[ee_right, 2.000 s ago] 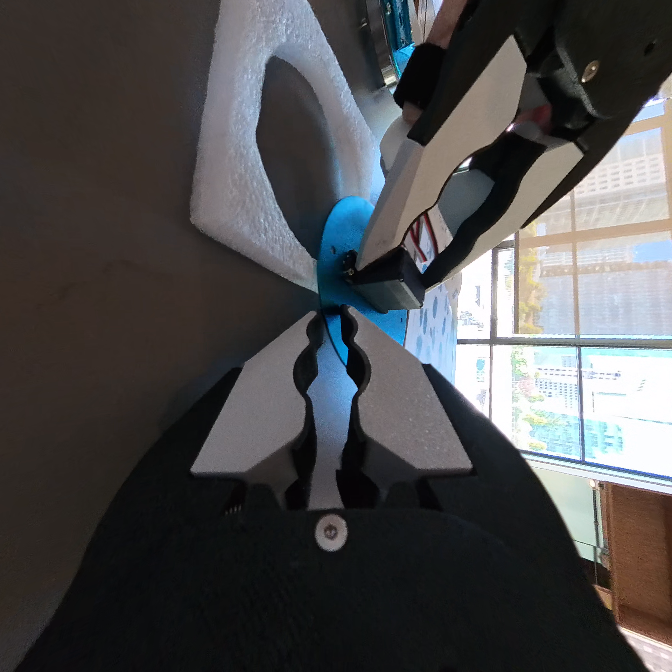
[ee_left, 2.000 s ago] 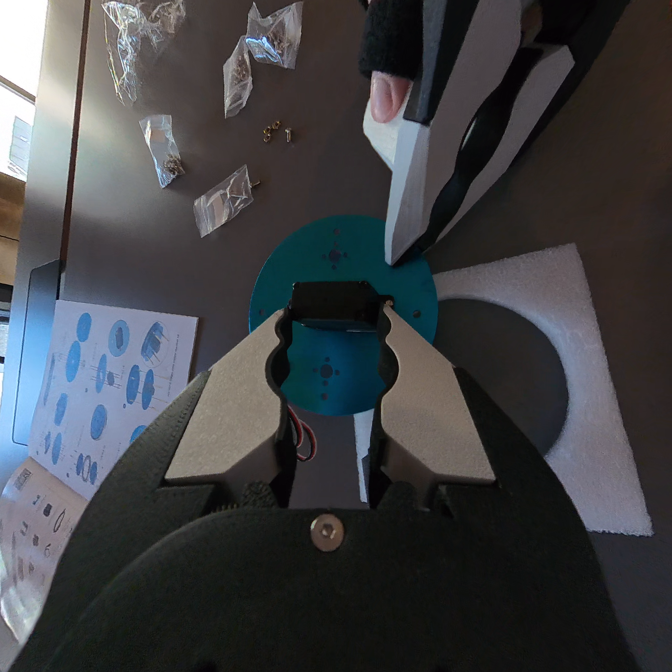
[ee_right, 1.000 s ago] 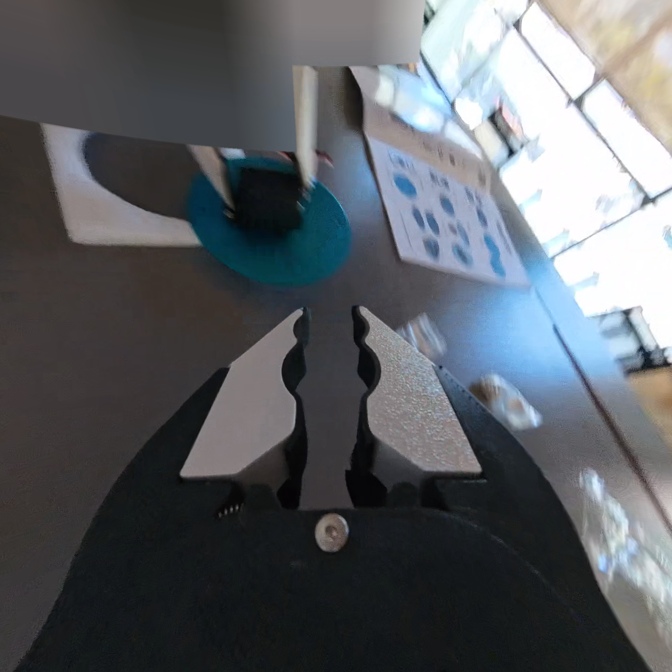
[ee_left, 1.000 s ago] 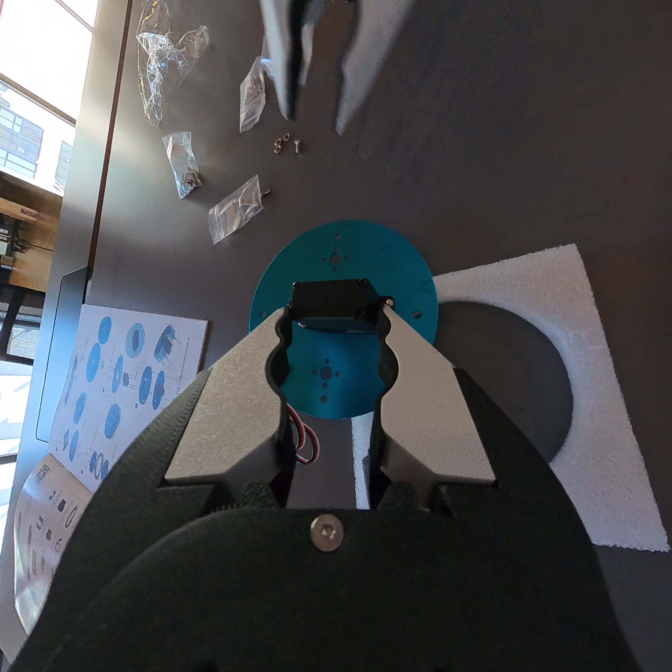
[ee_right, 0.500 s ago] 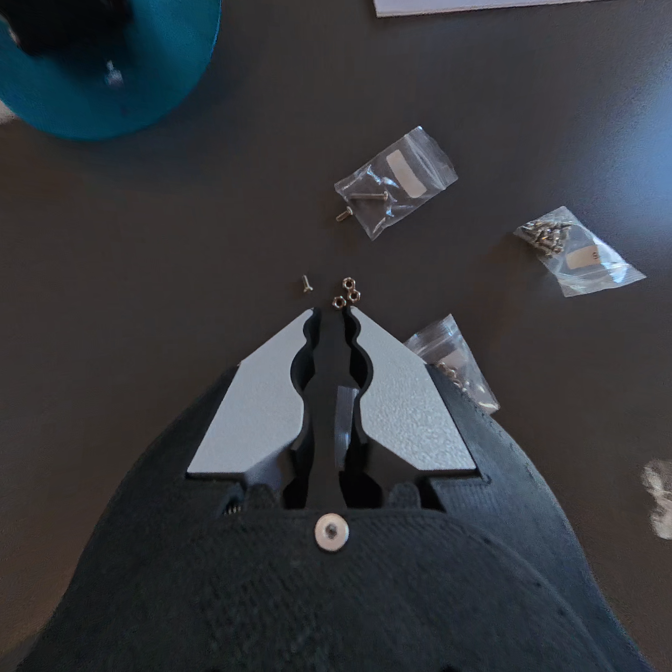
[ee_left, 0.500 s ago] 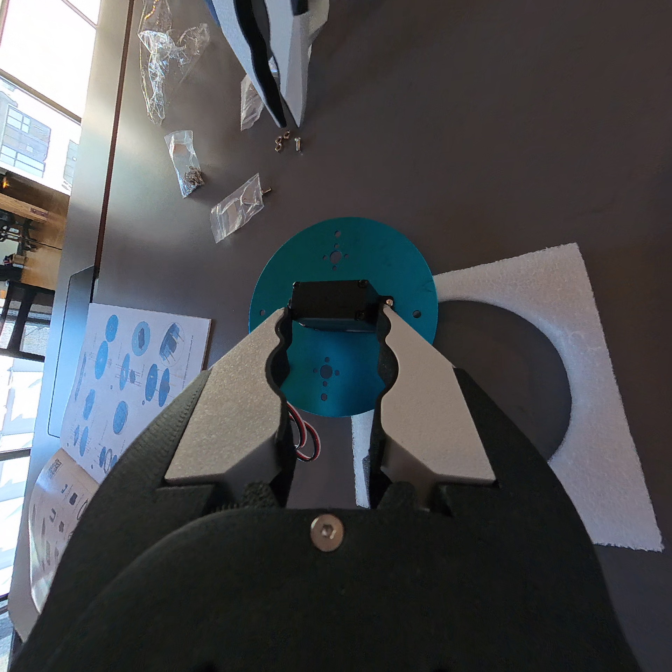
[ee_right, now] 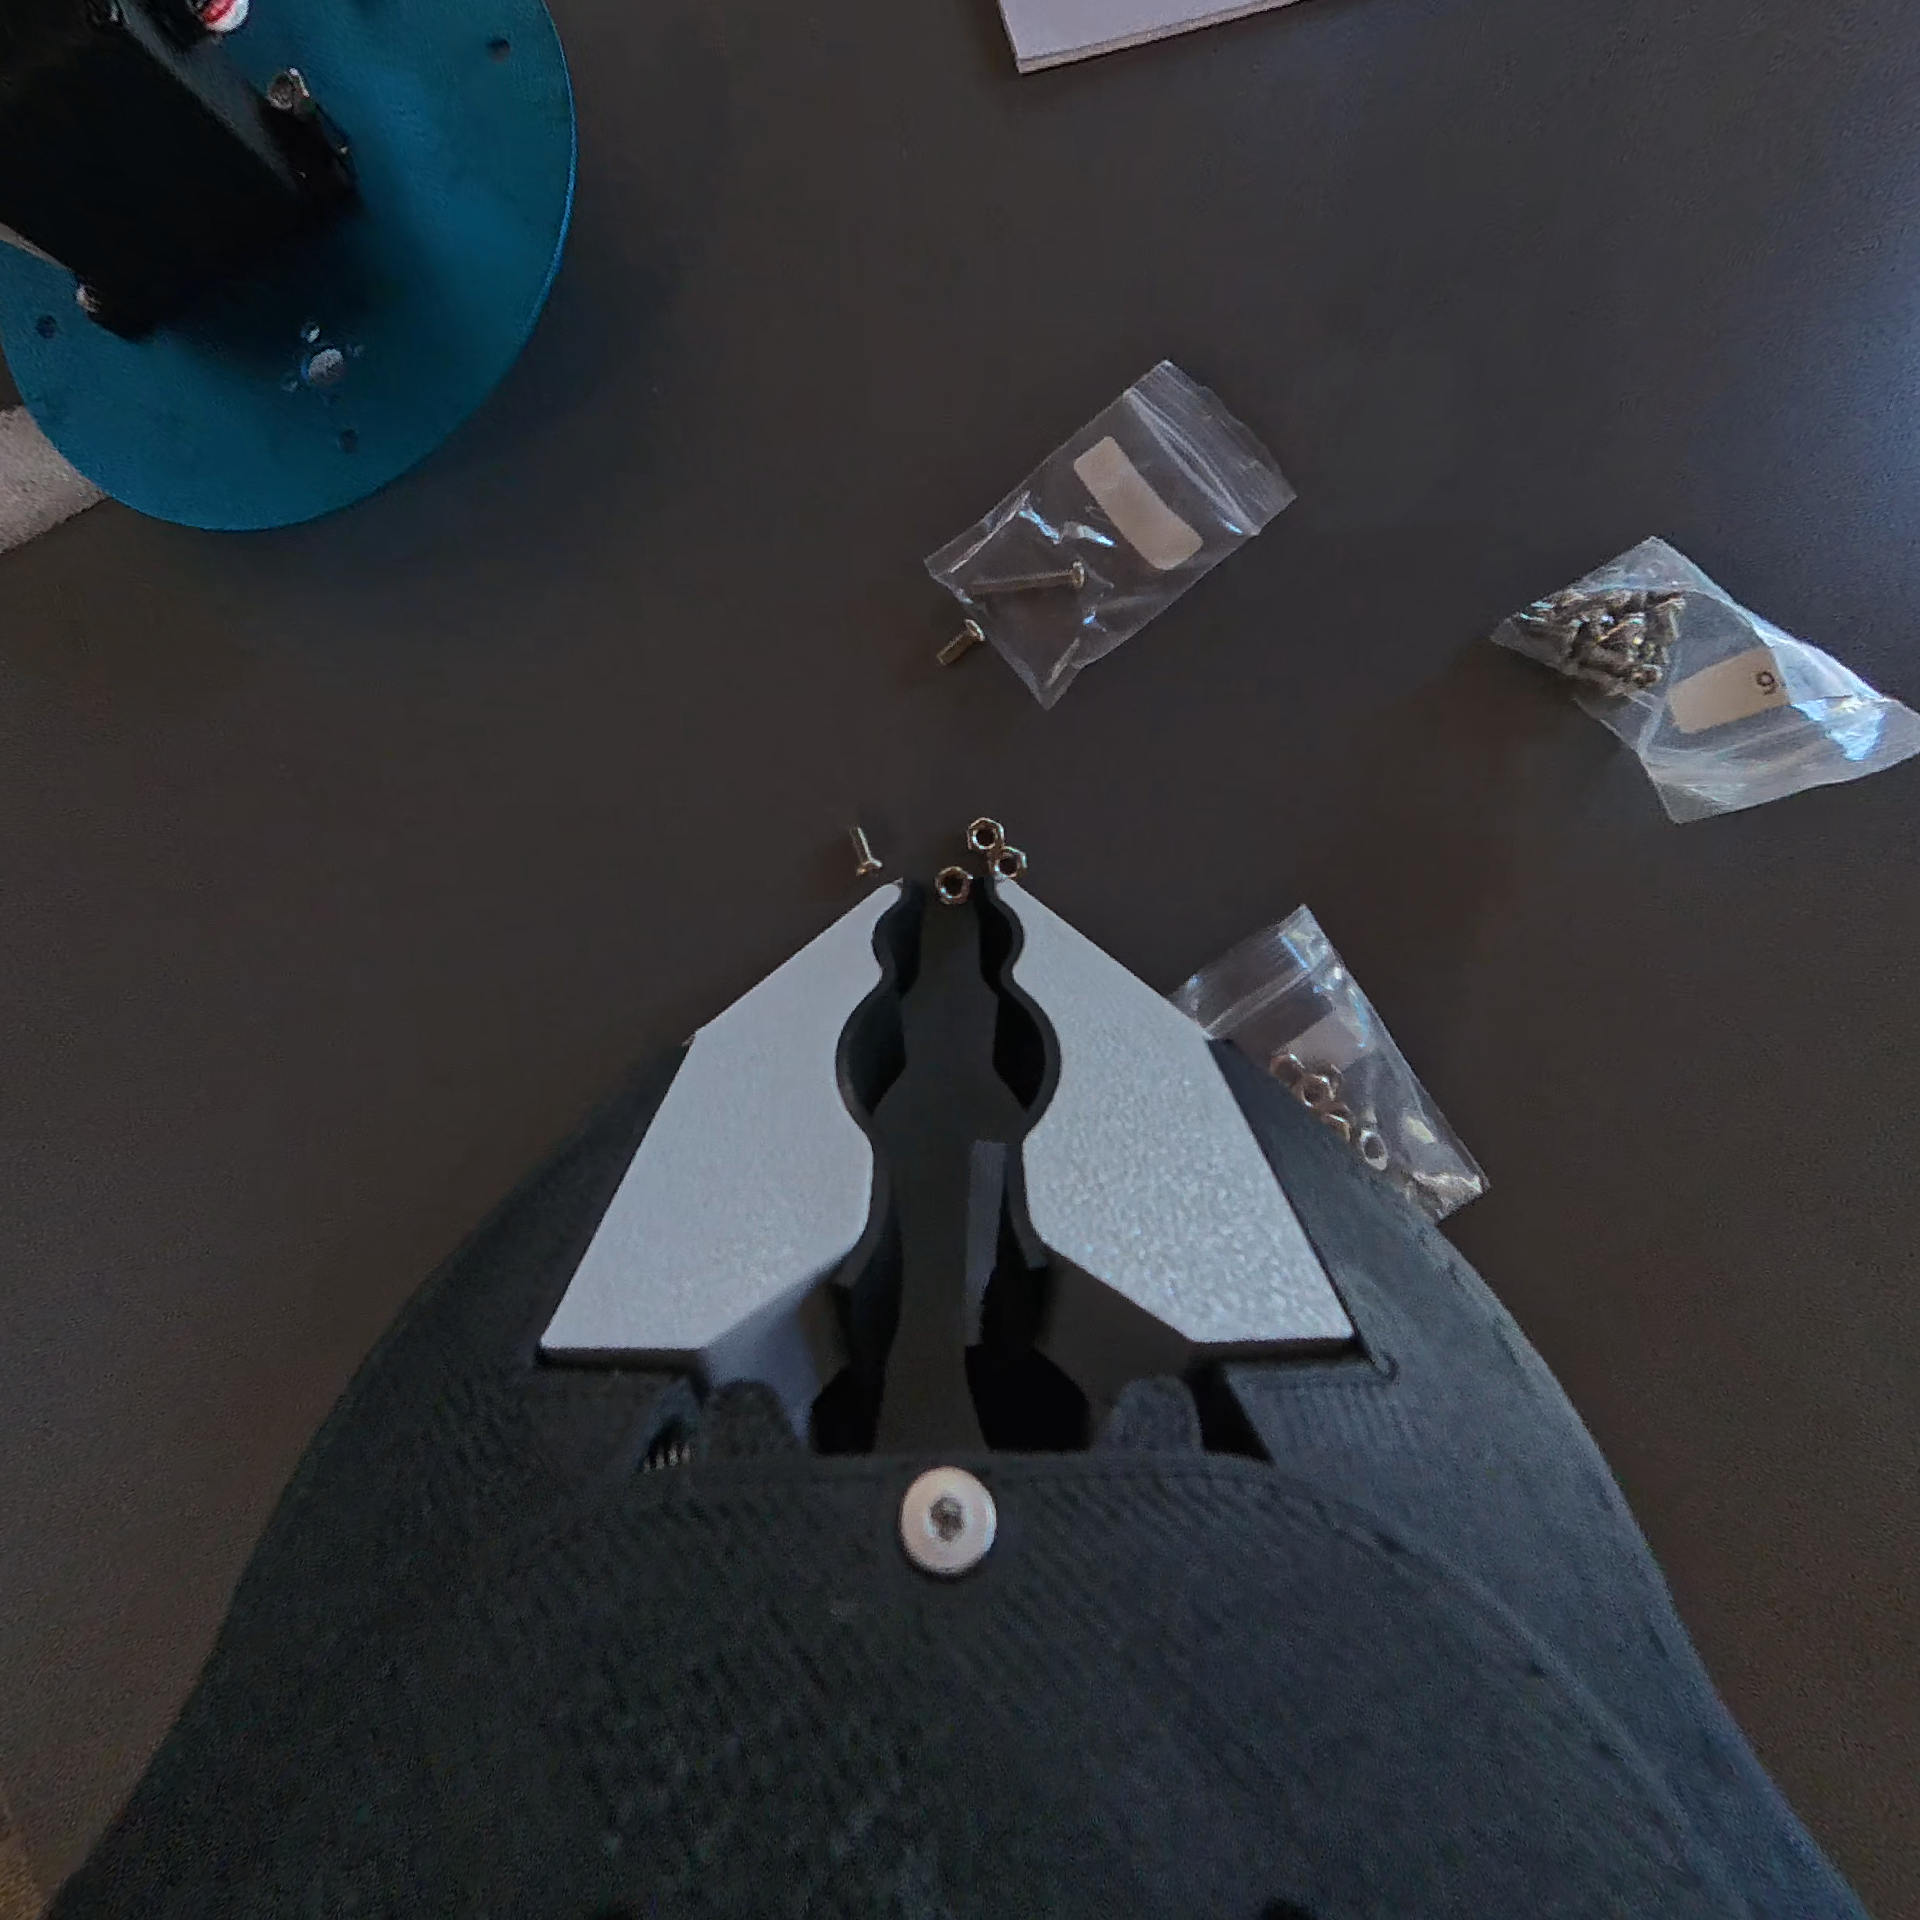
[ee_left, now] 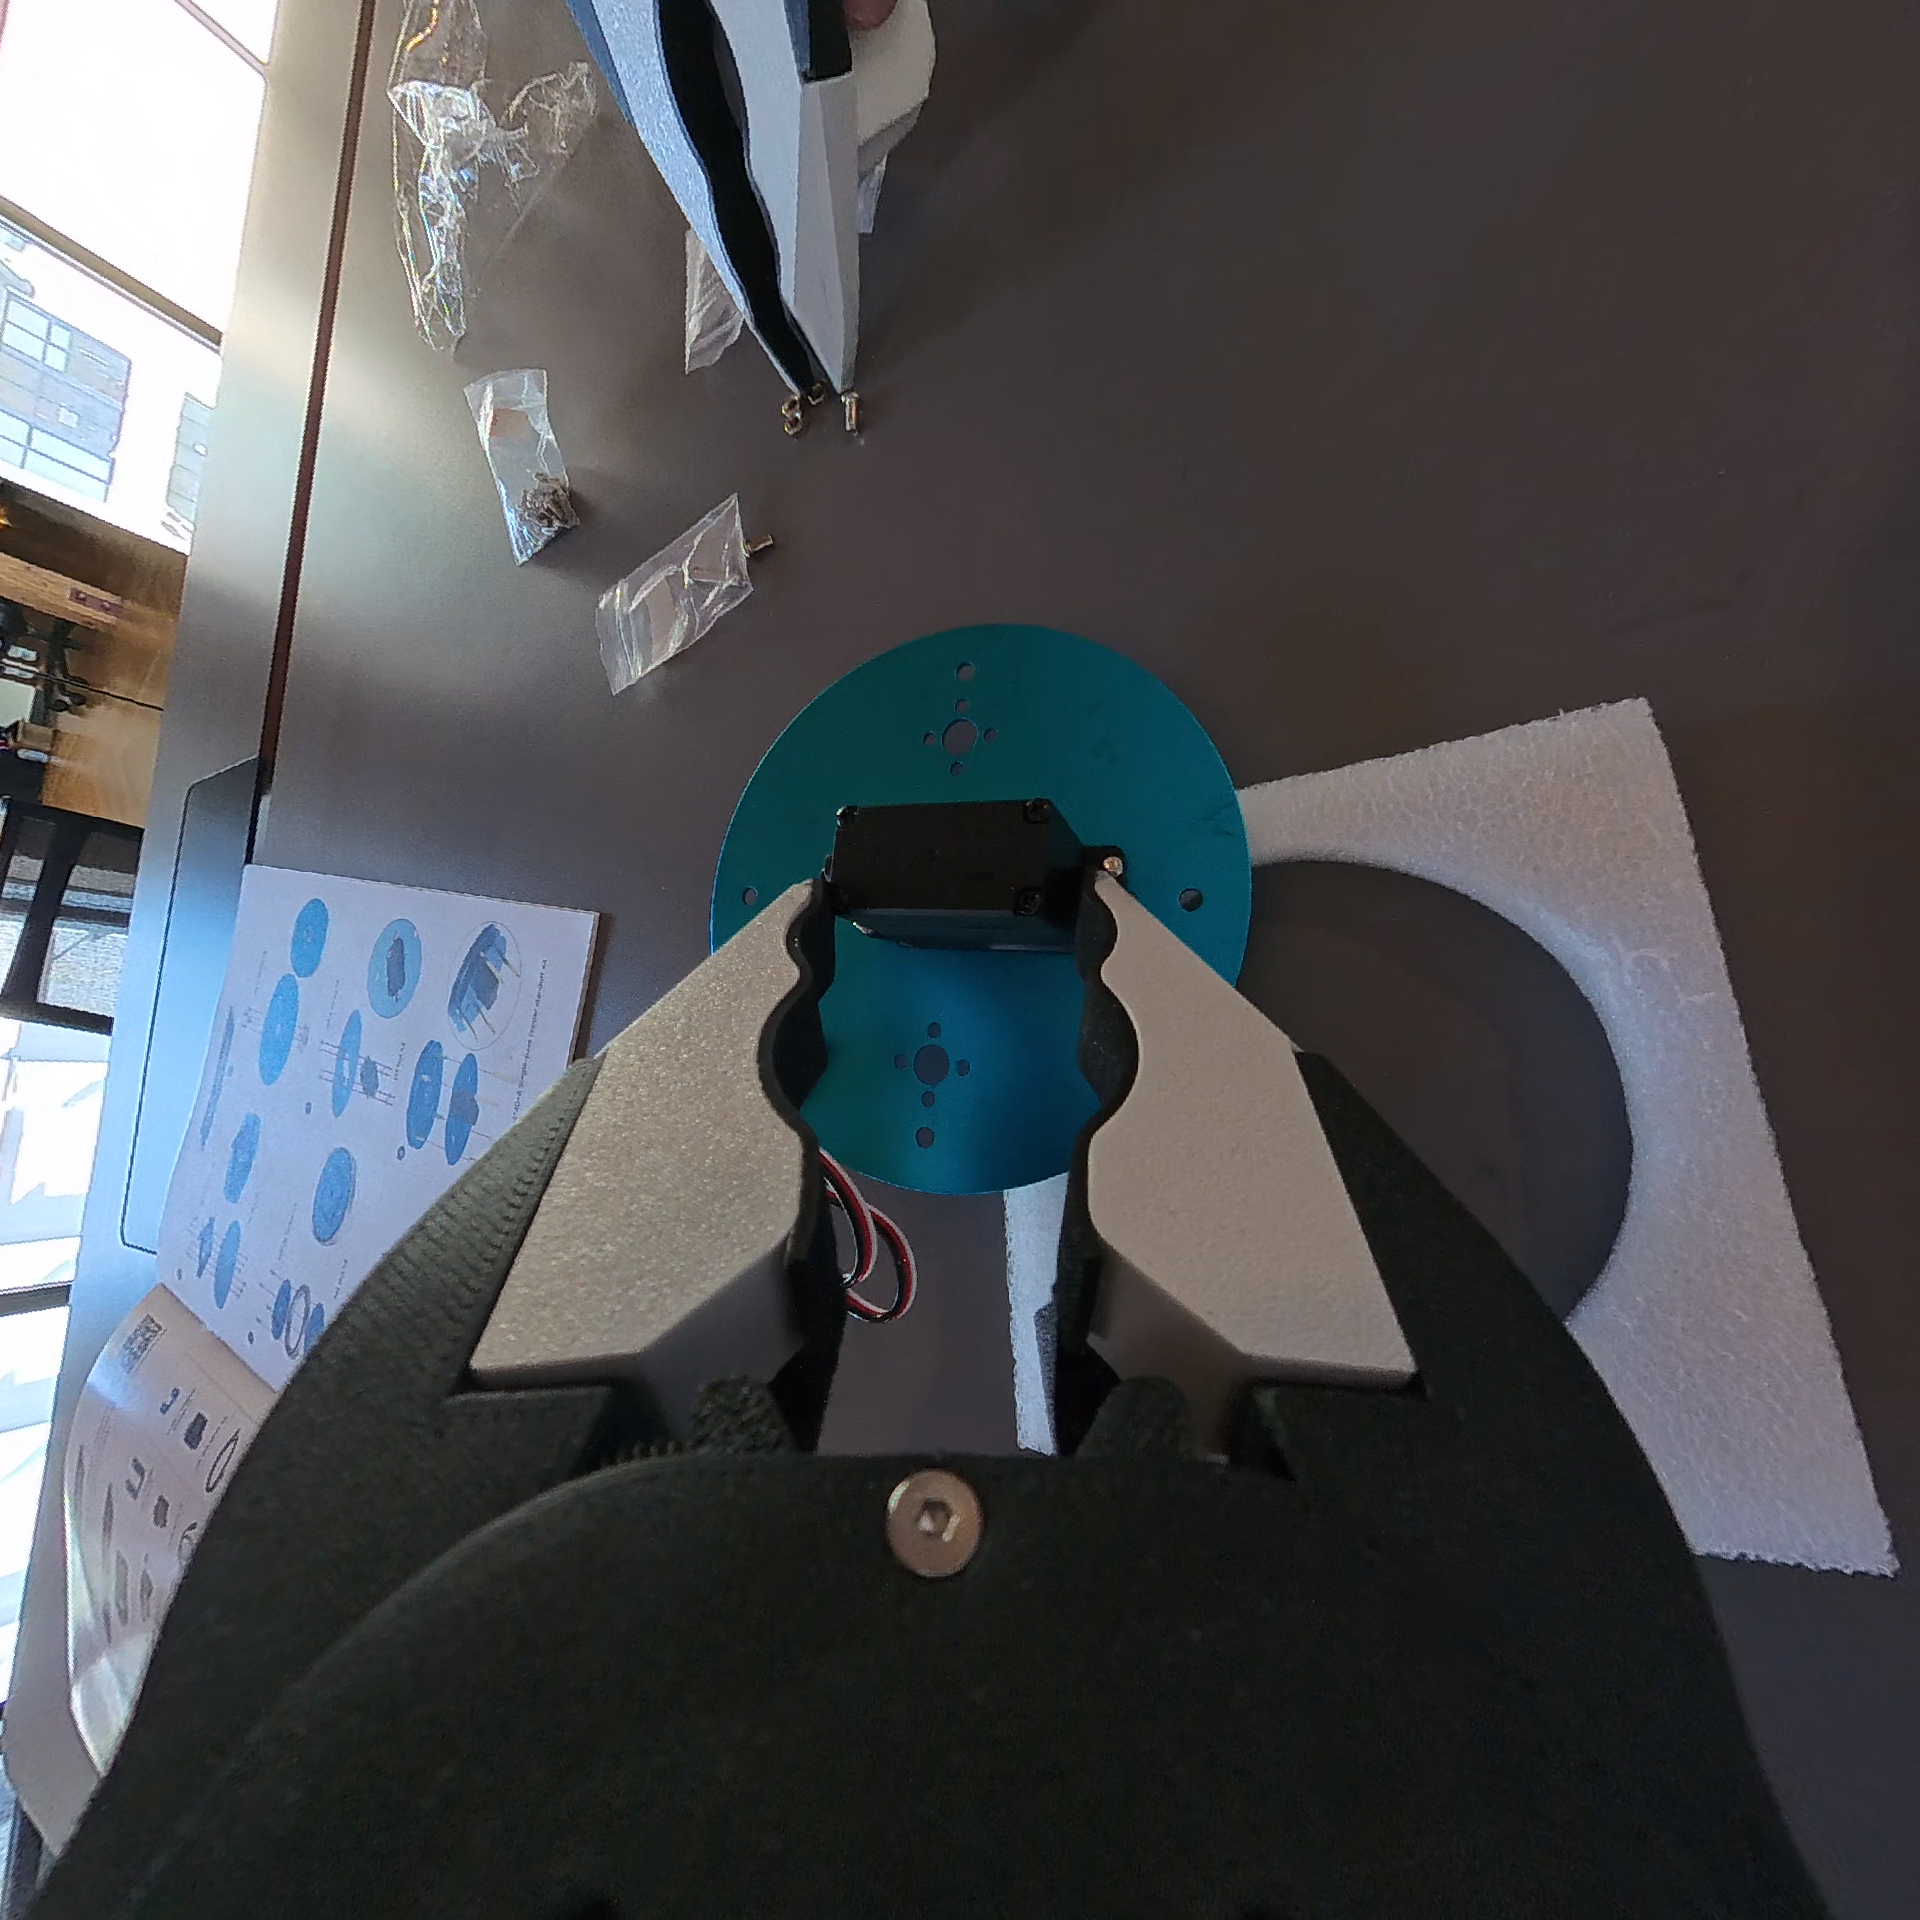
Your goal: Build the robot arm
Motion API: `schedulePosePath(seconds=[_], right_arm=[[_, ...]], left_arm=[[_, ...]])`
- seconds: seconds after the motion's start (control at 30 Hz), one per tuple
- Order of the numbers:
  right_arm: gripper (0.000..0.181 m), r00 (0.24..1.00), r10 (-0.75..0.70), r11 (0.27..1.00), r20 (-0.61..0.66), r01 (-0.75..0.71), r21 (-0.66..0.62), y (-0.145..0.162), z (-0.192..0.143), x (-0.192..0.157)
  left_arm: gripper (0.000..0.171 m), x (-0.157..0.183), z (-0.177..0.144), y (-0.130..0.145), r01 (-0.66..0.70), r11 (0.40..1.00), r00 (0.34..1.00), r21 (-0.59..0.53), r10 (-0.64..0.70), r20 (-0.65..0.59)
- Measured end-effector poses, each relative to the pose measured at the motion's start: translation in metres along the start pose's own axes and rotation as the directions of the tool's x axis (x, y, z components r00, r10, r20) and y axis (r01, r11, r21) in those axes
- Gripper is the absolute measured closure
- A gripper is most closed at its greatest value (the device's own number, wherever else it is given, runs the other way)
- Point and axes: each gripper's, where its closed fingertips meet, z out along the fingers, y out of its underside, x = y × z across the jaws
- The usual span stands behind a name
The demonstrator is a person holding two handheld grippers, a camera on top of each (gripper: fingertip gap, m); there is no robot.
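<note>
My left gripper (ee_left: 961, 878) is shut on a black servo (ee_left: 935, 842) that stands on a teal round plate (ee_left: 1039, 707) with holes. The servo's red, white and black wires (ee_left: 873, 1268) trail back between my fingers. My right gripper (ee_right: 948, 891) points down at the dark table, its jaws a narrow gap apart. Three small nuts lie at its tips; one nut (ee_right: 952, 884) sits in the gap, and I cannot tell if it is touched. A loose screw (ee_right: 862, 850) lies just left. The right gripper (ee_left: 816, 384) also shows at the top of the left wrist view.
Clear bags of hardware (ee_right: 1112, 530) (ee_right: 1704, 675) (ee_right: 1340, 1060) lie around the right gripper, with another loose screw (ee_right: 961, 639). A white foam sheet with a round cut-out (ee_left: 1558, 831) lies right of the plate. Printed sheets (ee_left: 384, 1081) lie left, near the table edge.
My right gripper left the plate's edge, swung away and came down over the loose nuts and screw. My left gripper has kept its hold on the servo.
</note>
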Motion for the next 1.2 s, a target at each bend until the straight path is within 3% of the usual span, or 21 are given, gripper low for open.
schedulePosePath(seconds=[0.17, 0.27, 0.4, 0.47, 0.53, 0.63, 0.77, 1.03, 1.2], right_arm=[[0.175, 0.998, -0.039, 0.999, -0.04, 0.039, -0.017, 0.0, -0.001, -0.001], [0.175, 0.989, -0.109, 0.992, -0.103, 0.116, 0.059, -0.02, -0.012, -0.011], [0.176, 0.936, -0.333, 0.882, -0.114, 0.352, 0.314, -0.087, -0.028, -0.101], [0.176, 0.916, -0.387, 0.849, -0.102, 0.398, 0.347, -0.1, -0.012, -0.141], [0.176, 0.916, -0.384, 0.855, -0.119, 0.401, 0.329, -0.103, 0.006, -0.157], [0.175, 0.949, -0.299, 0.898, -0.103, 0.317, 0.304, -0.102, 0.025, -0.162], [0.176, 0.959, -0.219, 0.924, -0.178, 0.263, 0.279, -0.1, 0.037, -0.157], [0.176, 0.917, -0.227, 0.931, -0.329, 0.304, 0.203, -0.095, 0.046, -0.153], [0.176, 0.919, -0.207, 0.938, -0.335, 0.284, 0.199, -0.094, 0.046, -0.153]], left_arm=[[0.125, 0.0, 0.0, 0.0, -0.001, 1.0, 1.0, -0.001, 0.001, 0.0], [0.125, 0.0, 0.0, 0.0, 0.001, 1.0, 1.0, -0.002, -0.001, -0.002], [0.125, 0.0, 0.0, 0.0, 0.003, 1.0, 1.0, -0.002, -0.003, -0.001], [0.125, 0.0, 0.0, 0.0, 0.003, 1.0, 1.0, 0.001, -0.003, -0.001], [0.125, 0.0, 0.0, 0.0, 0.003, 1.0, 1.0, 0.007, -0.003, 0.001], [0.125, 0.0, -0.001, 0.0, -0.002, 1.0, 1.0, 0.013, 0.002, 0.008], [0.125, 0.0, 0.0, 0.0, 0.005, 1.0, 1.0, 0.022, -0.005, 0.003], [0.125, -0.001, 0.0, 0.0, 0.029, 0.999, 0.999, 0.043, -0.029, -0.015], [0.125, 0.0, 0.0, 0.0, 0.01, 0.999, 1.0, 0.048, -0.009, -0.016]])
